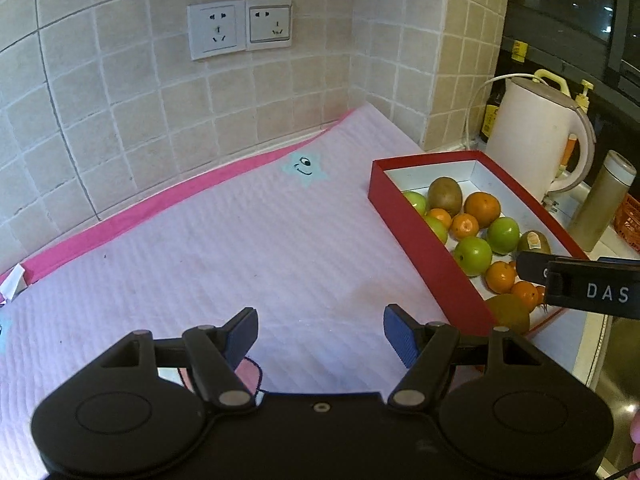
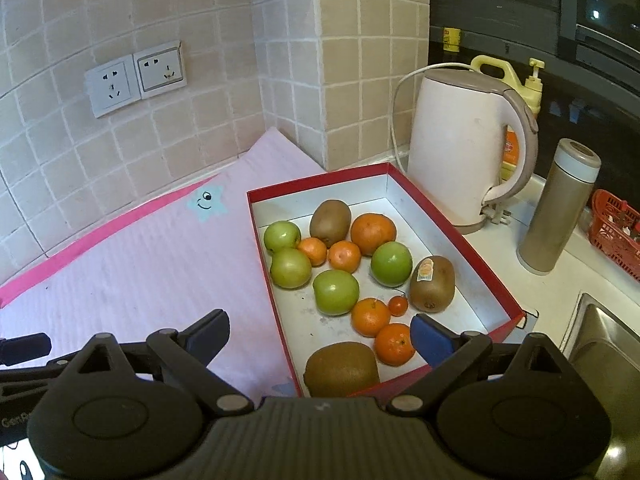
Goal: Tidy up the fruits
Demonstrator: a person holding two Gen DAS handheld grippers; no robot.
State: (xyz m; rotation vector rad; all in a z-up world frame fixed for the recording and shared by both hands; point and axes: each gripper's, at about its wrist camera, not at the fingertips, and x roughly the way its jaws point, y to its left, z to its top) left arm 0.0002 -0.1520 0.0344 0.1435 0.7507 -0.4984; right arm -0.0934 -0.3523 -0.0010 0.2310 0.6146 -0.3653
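Wall: beige square tiles point(image 1: 120, 120), meeting in a corner.
Sockets: 2 white outlets point(image 2: 136, 78) side by side on the wall.
Mat: pink padded mat point(image 1: 200, 248) with a darker pink border and a blue smiling star point(image 2: 206, 202).
Kettle: white electric kettle point(image 2: 460, 152) on the counter, cord trailing behind.
Flask: metallic flask point(image 2: 558, 208) upright, right of the kettle.
Basket: red plastic basket point(image 2: 614, 228) near the flask.
Sink: steel sink point(image 2: 600, 336) at the right edge.

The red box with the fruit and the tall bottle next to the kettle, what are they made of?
The red box looks like cardboard: thin, straight walls, matte red outside, white inside. The tall bottle seems to be brushed metal with a dull champagne sheen and a pale, probably plastic, cap.
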